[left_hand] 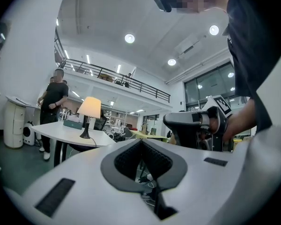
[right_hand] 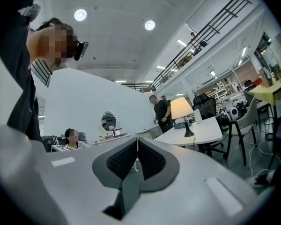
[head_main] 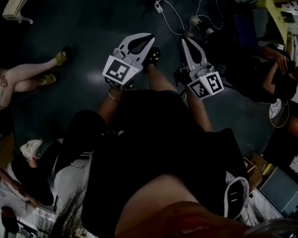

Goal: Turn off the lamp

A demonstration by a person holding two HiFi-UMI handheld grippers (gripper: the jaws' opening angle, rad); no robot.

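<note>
Grippers, two of them, are nearest. The left gripper has its jaws closed tip to tip with nothing between them, and the right gripper is likewise closed and empty. Both are held over a dark floor.

Farther off stands one white table, and on it is the one lamp, well apart from both grippers. In the left gripper view it is far off to the left; in the right gripper view it is far off to the right. Its cone-shaped shade glows warm yellow, so it is lit, above a thin dark stem and a round dark base.

One person in a dark shirt stands beside the table. Farthest away, a balcony with a dark railing runs along the white wall. Three round lights shine in the high ceiling.
</note>
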